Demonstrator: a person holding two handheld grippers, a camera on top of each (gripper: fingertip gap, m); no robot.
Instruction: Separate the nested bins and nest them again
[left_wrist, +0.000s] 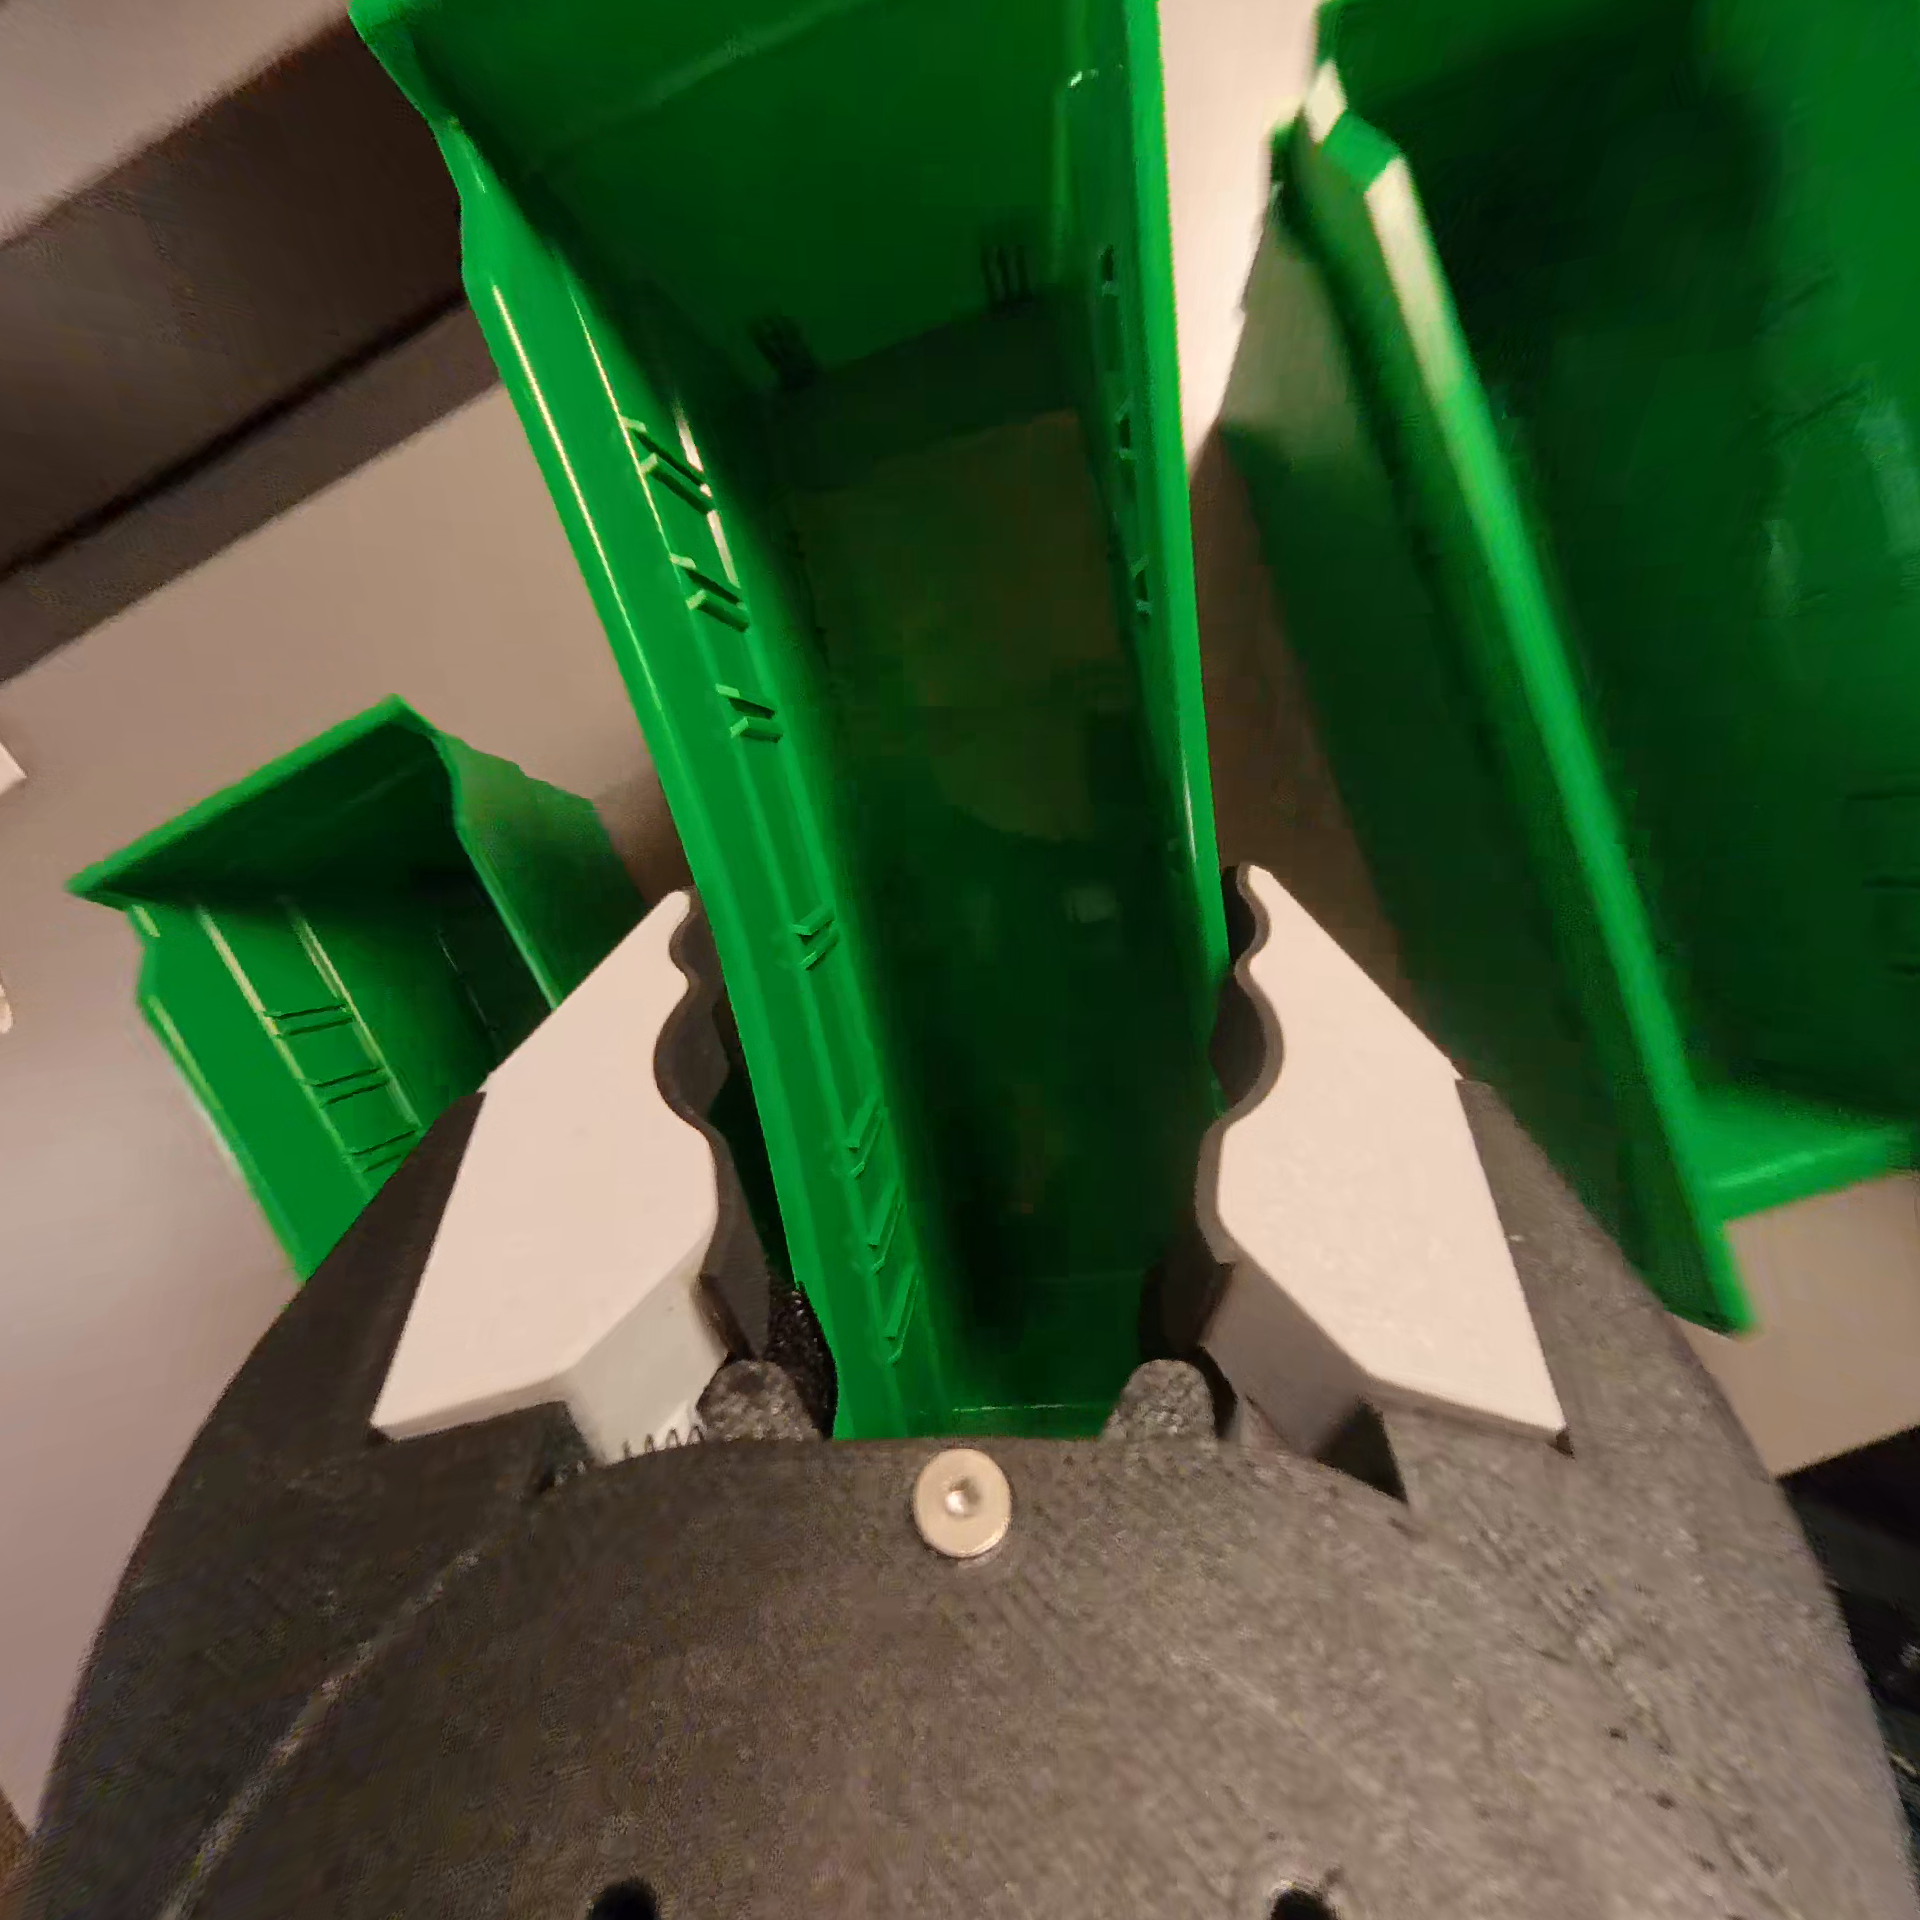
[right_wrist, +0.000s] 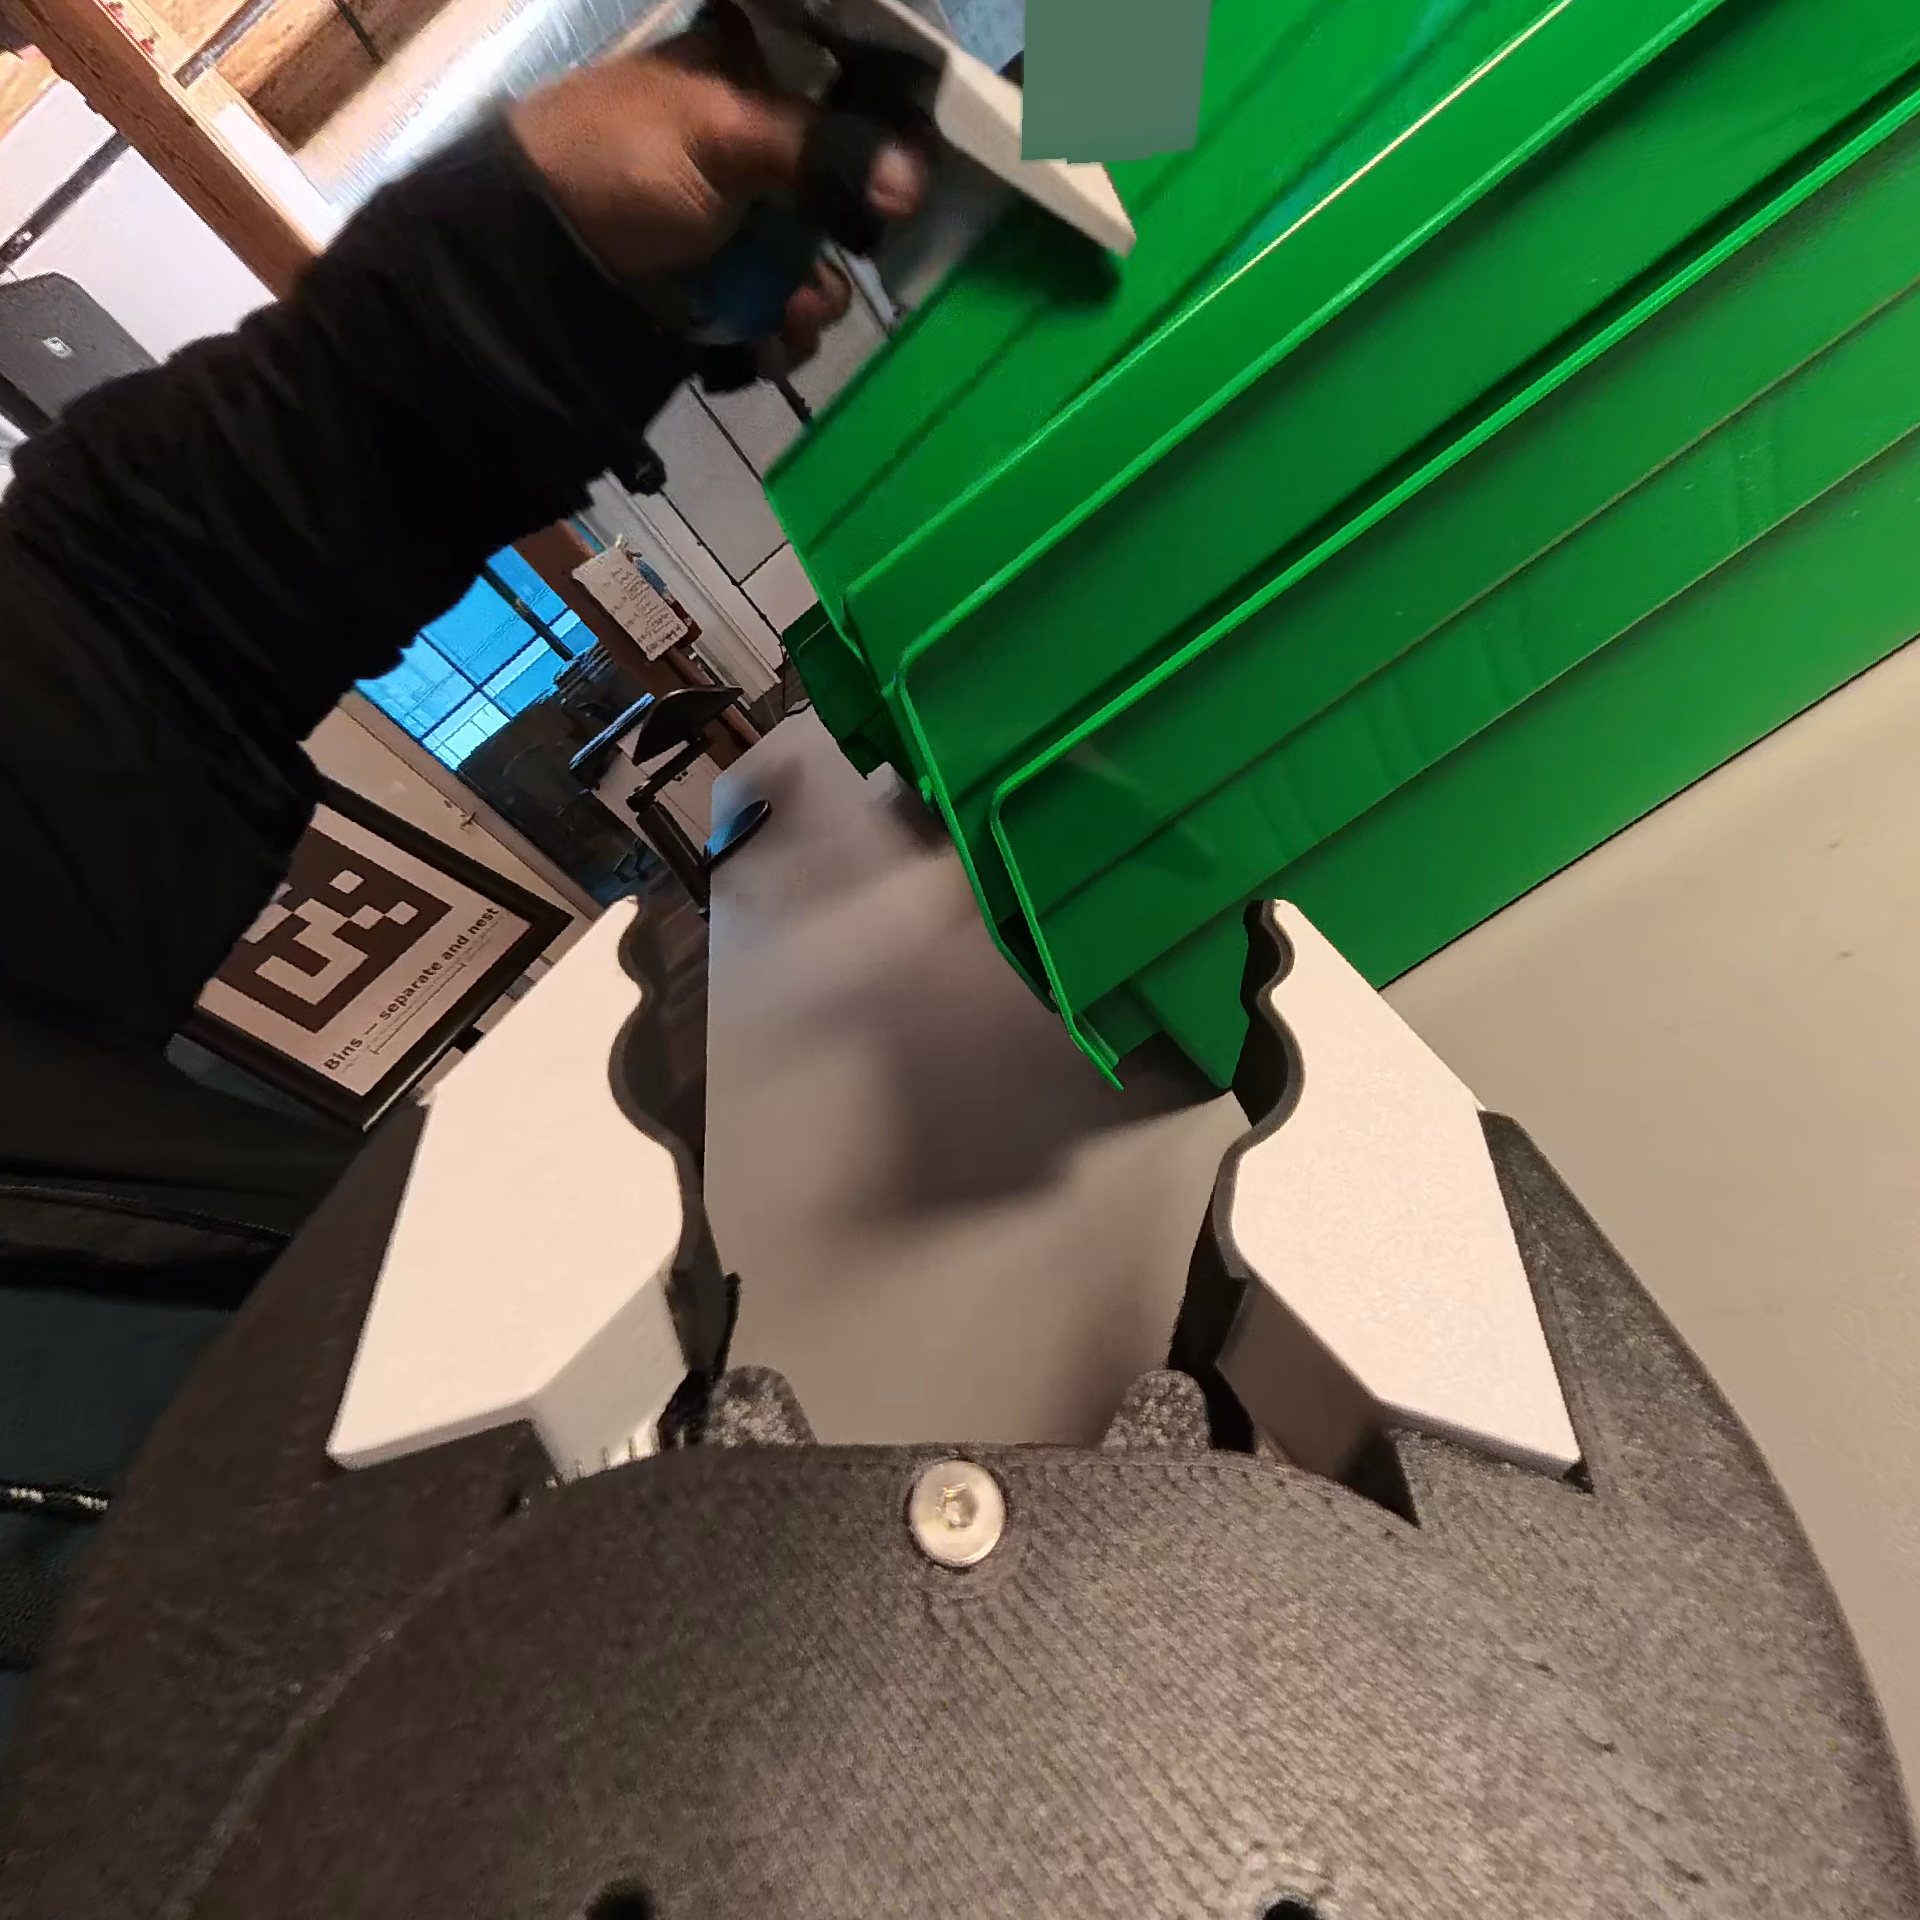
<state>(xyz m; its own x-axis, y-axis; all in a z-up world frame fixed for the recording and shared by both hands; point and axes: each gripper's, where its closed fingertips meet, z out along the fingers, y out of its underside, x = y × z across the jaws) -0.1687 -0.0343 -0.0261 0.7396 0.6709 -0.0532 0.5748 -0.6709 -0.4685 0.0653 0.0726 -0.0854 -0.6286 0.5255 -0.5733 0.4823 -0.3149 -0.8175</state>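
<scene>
In the left wrist view my left gripper (left_wrist: 966, 904) straddles a long green bin (left_wrist: 935, 623). Both pads (left_wrist: 691, 1039) press against its outer side walls, so it is shut on this bin. A smaller green bin (left_wrist: 343, 935) lies to its left and another green bin (left_wrist: 1558, 623) to its right. In the right wrist view my right gripper (right_wrist: 945, 914) is open and empty above the table (right_wrist: 1662, 1143). Its right fingertip (right_wrist: 1273, 987) is beside the lower corner of the nested green bins (right_wrist: 1351, 520). The left gripper (right_wrist: 997, 156) shows at the top of that stack.
A person's hand (right_wrist: 707, 156) and black sleeve (right_wrist: 312, 468) hold the left gripper at the upper left. A framed marker sign (right_wrist: 364, 966) stands at the left, off the table. Chairs and a window lie beyond the table's far end.
</scene>
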